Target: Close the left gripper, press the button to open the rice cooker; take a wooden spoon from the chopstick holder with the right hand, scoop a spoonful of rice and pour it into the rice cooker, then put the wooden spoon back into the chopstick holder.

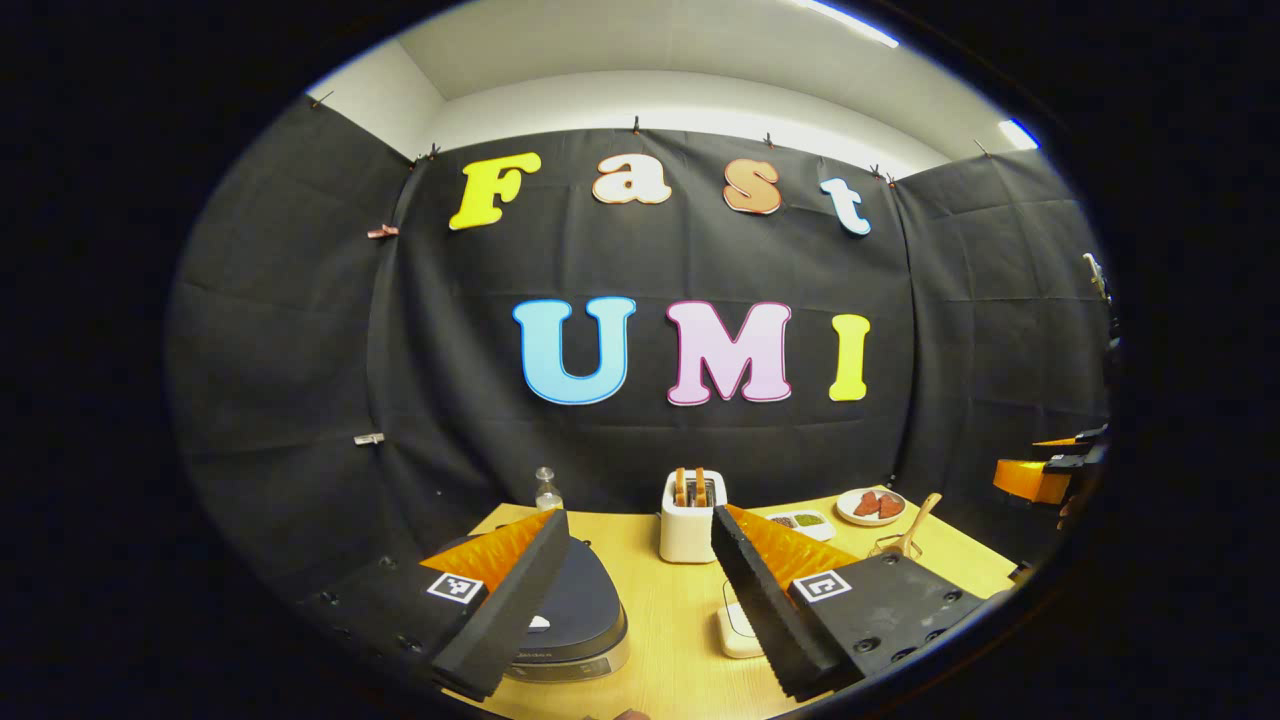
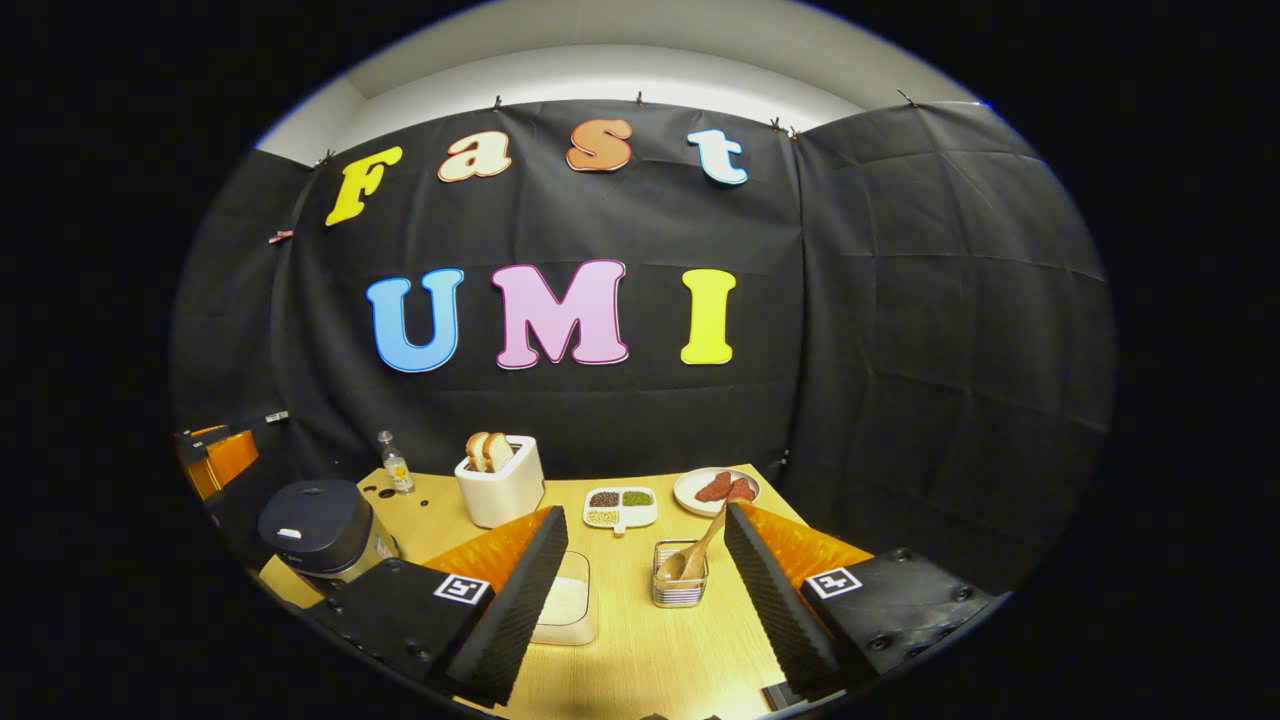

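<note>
Left gripper view: left gripper point(image 1: 640, 590) held with fingers spread wide, gripping nothing, above the wooden table point(image 1: 680, 640).
Rice cooker point(image 1: 575, 620): dark lid down, just behind the left finger.
Right gripper view: right gripper point(image 2: 645, 590) also spread wide and empty.
Wooden spoon point(image 2: 697, 552): standing tilted in the chopstick holder point(image 2: 680, 585), between the fingers, farther off.
Rice dish point(image 2: 566, 603): beside the left finger.
Toaster point(image 2: 500, 482): near the back wall.
</note>
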A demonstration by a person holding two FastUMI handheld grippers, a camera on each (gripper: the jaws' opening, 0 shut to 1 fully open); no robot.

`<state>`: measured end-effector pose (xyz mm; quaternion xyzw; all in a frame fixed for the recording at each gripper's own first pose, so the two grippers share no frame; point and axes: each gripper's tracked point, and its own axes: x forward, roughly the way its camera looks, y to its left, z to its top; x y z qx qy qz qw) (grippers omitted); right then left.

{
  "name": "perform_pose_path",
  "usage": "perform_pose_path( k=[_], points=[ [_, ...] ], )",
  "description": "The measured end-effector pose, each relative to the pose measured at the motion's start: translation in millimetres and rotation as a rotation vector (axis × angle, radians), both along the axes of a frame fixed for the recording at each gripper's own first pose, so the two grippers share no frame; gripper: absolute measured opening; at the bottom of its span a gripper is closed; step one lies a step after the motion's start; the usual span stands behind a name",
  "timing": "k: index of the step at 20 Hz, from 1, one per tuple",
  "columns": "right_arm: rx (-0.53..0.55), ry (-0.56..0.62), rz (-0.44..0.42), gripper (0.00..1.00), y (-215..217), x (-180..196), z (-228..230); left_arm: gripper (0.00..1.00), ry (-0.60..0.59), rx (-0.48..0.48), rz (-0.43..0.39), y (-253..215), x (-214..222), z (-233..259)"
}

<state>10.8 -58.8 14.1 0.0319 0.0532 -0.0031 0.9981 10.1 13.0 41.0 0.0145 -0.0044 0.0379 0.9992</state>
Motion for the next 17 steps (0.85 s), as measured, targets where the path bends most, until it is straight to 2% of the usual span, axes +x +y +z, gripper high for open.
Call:
perform_pose_path(
  k=[2, 4, 7, 11, 14, 17],
  points=[
    [0.005, -0.022, 0.018, 0.98, -9.0, 4.3, 2.6, 0.96, -0.020, -0.014, 0.007, -12.1, -2.2, 2.1],
    [-0.002, -0.034, 0.041, 0.98, -15.0, 9.5, 0.1, 0.96, -0.014, -0.032, -0.033, -30.8, -0.2, -2.5],
    [-0.018, -0.033, 0.103, 0.98, -15.9, 14.0, -9.9, 0.97, -0.030, -0.075, 0.017, -27.0, 1.7, -1.7],
    [-0.010, -0.021, 0.168, 0.98, -14.4, 17.8, -17.2, 0.96, -0.039, -0.062, 0.085, -21.6, 3.7, 1.5],
    [0.010, -0.034, 0.181, 0.99, -12.5, 16.1, -12.0, 0.96, -0.020, -0.047, 0.096, -24.9, 1.8, 0.0],
    [0.004, -0.044, 0.181, 0.99, -8.9, 14.7, -10.2, 0.96, -0.020, -0.044, 0.075, -36.9, -0.7, 3.1]
  ],
)
